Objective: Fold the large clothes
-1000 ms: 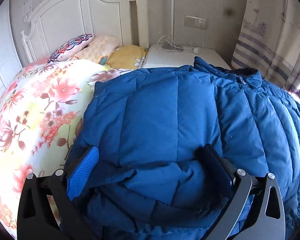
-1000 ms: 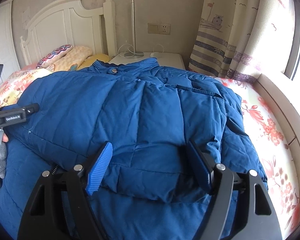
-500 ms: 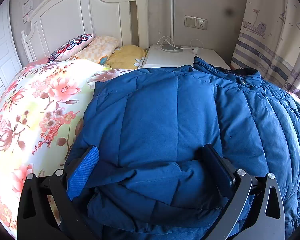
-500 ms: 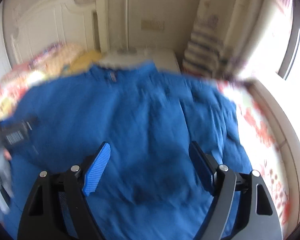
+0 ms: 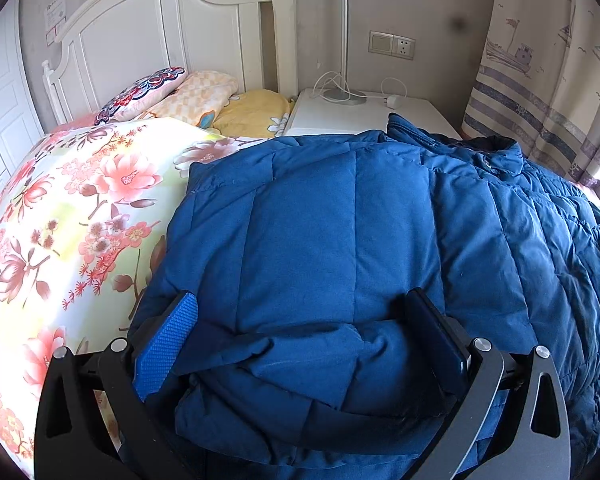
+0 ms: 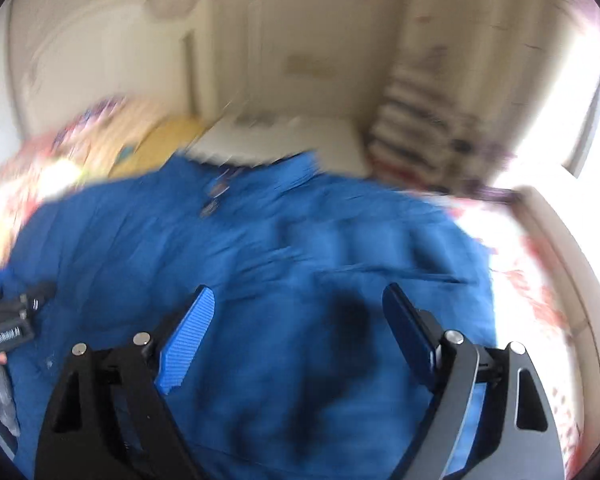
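Broadly, the blue quilted down jacket (image 5: pixel 340 240) lies spread over the flowered bedspread (image 5: pixel 72 216), collar toward 1 o'clock in the left wrist view, near the white nightstand (image 5: pixel 364 114), with the pillows (image 5: pixel 188 94) at 11 o'clock against the headboard. Left gripper (image 5: pixel 304 324) has its fingers wide apart around a thick rolled fold of the jacket at 6 o'clock; the blue pad (image 5: pixel 166 344) and the dark pad opposite both look pressed into the puffed fabric, so I read this as a clamp on a fat bundle. Right gripper (image 6: pixel 296 320) hangs above the jacket's middle, the view badly smeared; its jaws are opening, fingers well apart, and nothing sits between them but air over blue cloth. Handling judgement: light for its bulk, very soft, springy with fill, so folds will puff back open unless pressed down. Shell fabric looks smooth, likely slippery; a shallow pinch of a single layer may slide out. Better to take a deep bite across a stitched quilting seam or the hem edge, where the layers are thinner and bound. Collar snap area at 1 o'clock is firmer, also a fair hold. Not fragile, though a snag on the shell stitching is possible. Right-hand edge of the jacket, toward 3 o'clock near the curtain (image 5: pixel 540 80), seems the free side for the other gripper.
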### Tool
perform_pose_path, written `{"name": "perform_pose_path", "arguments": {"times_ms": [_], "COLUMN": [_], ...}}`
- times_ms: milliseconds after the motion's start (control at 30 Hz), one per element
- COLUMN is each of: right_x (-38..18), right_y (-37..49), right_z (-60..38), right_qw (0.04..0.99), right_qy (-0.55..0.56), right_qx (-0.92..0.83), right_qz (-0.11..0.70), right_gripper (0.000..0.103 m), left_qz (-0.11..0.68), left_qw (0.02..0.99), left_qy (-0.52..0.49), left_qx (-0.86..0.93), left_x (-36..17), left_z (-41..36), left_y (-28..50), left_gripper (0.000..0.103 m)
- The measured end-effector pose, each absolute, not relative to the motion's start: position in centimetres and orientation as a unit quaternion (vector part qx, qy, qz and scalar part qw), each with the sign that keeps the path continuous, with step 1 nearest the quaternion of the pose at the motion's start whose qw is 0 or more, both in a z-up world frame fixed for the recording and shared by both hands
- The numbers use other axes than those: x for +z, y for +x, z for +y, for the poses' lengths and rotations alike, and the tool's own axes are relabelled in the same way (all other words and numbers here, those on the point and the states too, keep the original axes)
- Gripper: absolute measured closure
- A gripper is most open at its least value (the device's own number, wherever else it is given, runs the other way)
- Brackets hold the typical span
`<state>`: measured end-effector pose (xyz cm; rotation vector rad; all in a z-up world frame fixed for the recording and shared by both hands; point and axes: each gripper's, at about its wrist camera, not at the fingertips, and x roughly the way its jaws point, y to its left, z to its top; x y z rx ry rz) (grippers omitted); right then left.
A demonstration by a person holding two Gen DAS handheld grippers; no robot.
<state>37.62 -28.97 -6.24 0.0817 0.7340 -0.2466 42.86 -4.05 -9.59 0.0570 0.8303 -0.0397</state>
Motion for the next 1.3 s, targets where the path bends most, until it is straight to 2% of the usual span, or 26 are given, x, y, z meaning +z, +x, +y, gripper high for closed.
{"name": "perform_pose_path", "arguments": {"times_ms": [100,300,533,633,700,767,867,1000,1033,1167,1300], "right_x": [-9.1,-9.4,-9.0,-6.4,-4.9,-4.3,-5.4,-10.3,-10.6,-9.3,-8.6], "right_y": [37.3,37.9,37.0,33.5,30.6,28.6,27.3,27.4,27.3,26.5,23.8], "right_z": [-31.2,-30.6,-32.1,-31.9,-31.4,-29.7,-25.0,-20.4,-20.6,-22.8,-28.1], "right_qw": [0.915,0.912,0.914,0.929,0.938,0.941,0.93,0.889,0.892,0.891,0.896], "right_qy": [0.059,0.042,0.099,0.113,0.133,0.115,0.013,-0.093,-0.084,-0.051,-0.033], "right_qx": [-0.102,-0.104,-0.065,-0.083,-0.061,-0.031,0.017,0.031,0.028,0.017,-0.062], "right_qz": [0.385,0.396,0.387,0.343,0.315,0.317,0.366,0.447,0.443,0.451,0.439], "right_gripper": [0.017,0.013,0.012,0.013,0.013,0.012,0.012,0.012,0.012,0.012,0.011], "left_qz": [0.403,0.403,0.402,0.409,0.384,0.359,0.36,0.408,0.423,0.442,0.415], "left_qw": [0.914,0.914,0.915,0.911,0.921,0.93,0.926,0.894,0.885,0.886,0.907], "left_qy": [0.029,0.028,0.029,0.043,0.055,0.06,0.079,0.164,0.174,0.108,0.071], "left_qx": [-0.019,-0.019,-0.016,-0.024,-0.023,-0.047,-0.084,-0.088,-0.085,-0.093,-0.034], "left_x": [-9.6,-9.7,-9.6,-8.8,-6.9,-5.4,-5.1,-9.6,-11.1,-10.3,-8.8], "left_z": [-4.1,-4.0,-4.0,-3.6,-3.4,-3.7,-5.6,-9.8,-10.2,-7.6,-2.1], "left_y": [42.9,42.9,42.7,41.8,39.2,36.1,32.1,30.7,30.8,31.0,29.4], "left_gripper": [0.004,0.004,0.004,0.004,0.004,0.004,0.004,0.004,0.004,0.004,0.004]}}
